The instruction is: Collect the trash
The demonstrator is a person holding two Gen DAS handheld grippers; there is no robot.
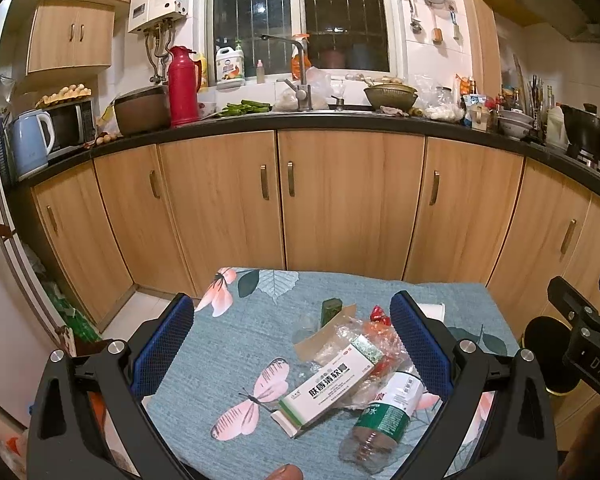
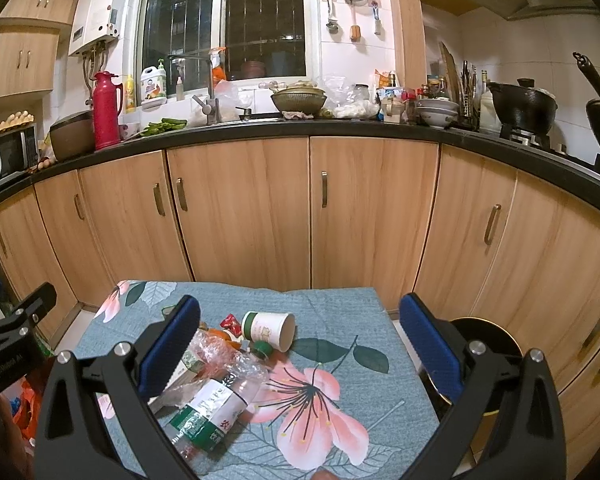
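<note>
Both the left gripper (image 1: 292, 344) and right gripper (image 2: 300, 344) are held wide apart, empty. A crushed plastic bottle (image 2: 216, 400), medicine box (image 1: 320, 392) and wrappers (image 1: 364, 332) are heaped on the tabletop (image 2: 380, 384); a tipped paper cup (image 2: 269, 329) is seen at 1 o'clock of the bottle.

The box (image 1: 320, 390) carries large black Chinese characters reading 肤痔清软膏, the bottle (image 1: 384, 412) shows 水 in white on its green label, and the right tongs (image 1: 592, 344) bear white letters "DAS", cut off at the frame edge.

left wrist: above table (image 1: 240, 320), facing cabinets | right wrist: same
</note>
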